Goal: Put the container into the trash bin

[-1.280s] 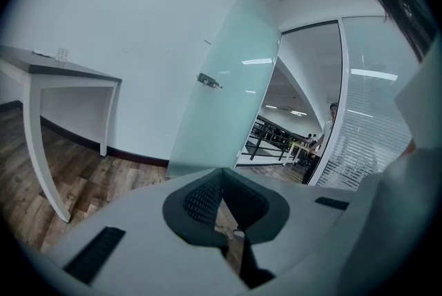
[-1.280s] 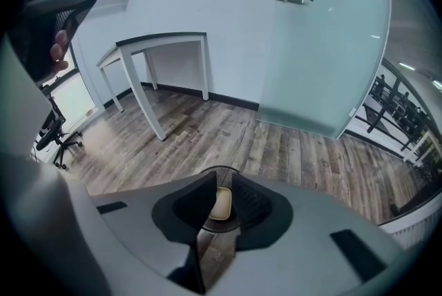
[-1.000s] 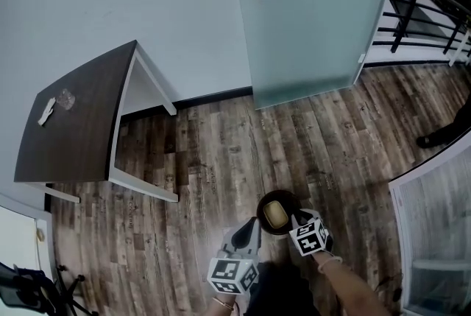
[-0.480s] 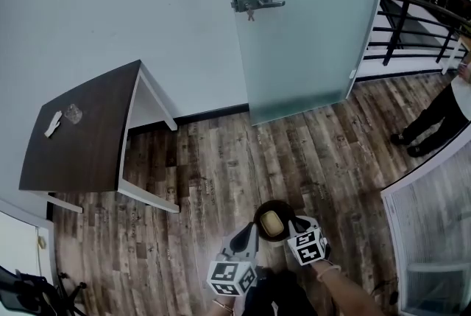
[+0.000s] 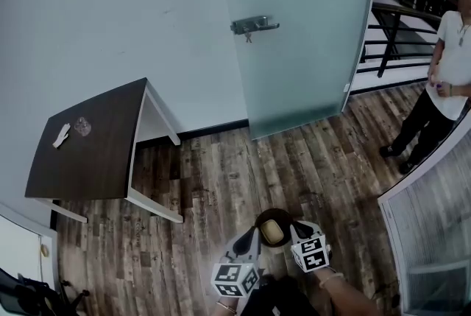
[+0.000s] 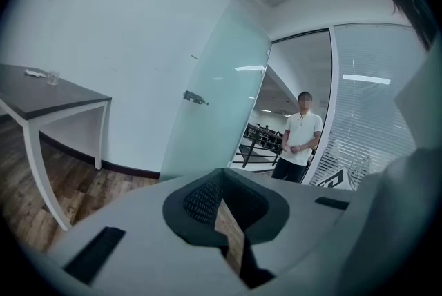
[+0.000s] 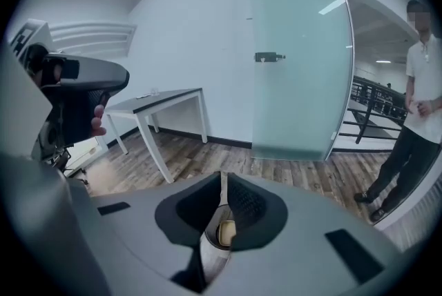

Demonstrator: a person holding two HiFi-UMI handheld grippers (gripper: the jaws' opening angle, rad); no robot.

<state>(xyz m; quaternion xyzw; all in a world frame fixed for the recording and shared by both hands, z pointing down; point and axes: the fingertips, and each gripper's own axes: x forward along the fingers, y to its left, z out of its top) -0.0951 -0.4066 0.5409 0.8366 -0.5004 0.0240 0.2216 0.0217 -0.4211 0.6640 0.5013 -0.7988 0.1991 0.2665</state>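
1. Dark and round, the shallow dark round container with a pale yellow lump inside hangs above the brown wood-plank floor. It sits low in the head view, just in front of you, between your two grippers.
2. Your right gripper has its jaws drawn almost together on the container's rim. In the right gripper view the container shows in the narrow gap between them.
3. Your left gripper is just beside the container on its other side. Its jaws are closed on each other with nothing between them, and only floor shows through the slit.
4. Well away to your left stands the dark-topped, white-legged counter, carrying a small clear glass and a white scrap.
5. Ahead is the frosted glass door with a metal handle.
6. A person in a white top and dark trousers stands at the far right.
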